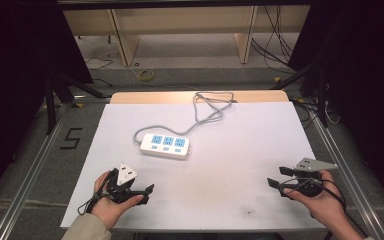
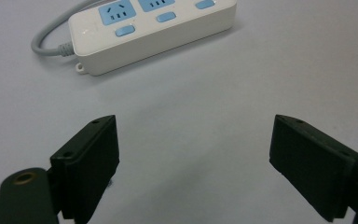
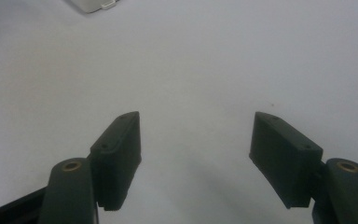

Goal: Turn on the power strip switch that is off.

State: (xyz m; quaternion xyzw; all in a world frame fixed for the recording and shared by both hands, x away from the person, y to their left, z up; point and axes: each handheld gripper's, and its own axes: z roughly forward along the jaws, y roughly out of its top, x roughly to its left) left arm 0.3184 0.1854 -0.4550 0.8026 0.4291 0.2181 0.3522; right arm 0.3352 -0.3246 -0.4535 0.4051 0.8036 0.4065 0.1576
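Left claw (image 1: pixel 147 192) and right claw (image 1: pixel 276 177) rest low, spread, facing inward.

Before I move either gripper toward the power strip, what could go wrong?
The power strip lies loose on the white table, so a one-sided push may slide it rather than press a switch. Its grey cable loops toward the far edge and could drag or snag. Left gripper and right gripper are both open and well short of it.

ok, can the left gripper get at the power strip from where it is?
Probably yes: the left gripper is open, pointed at the power strip, with only bare white table between them.
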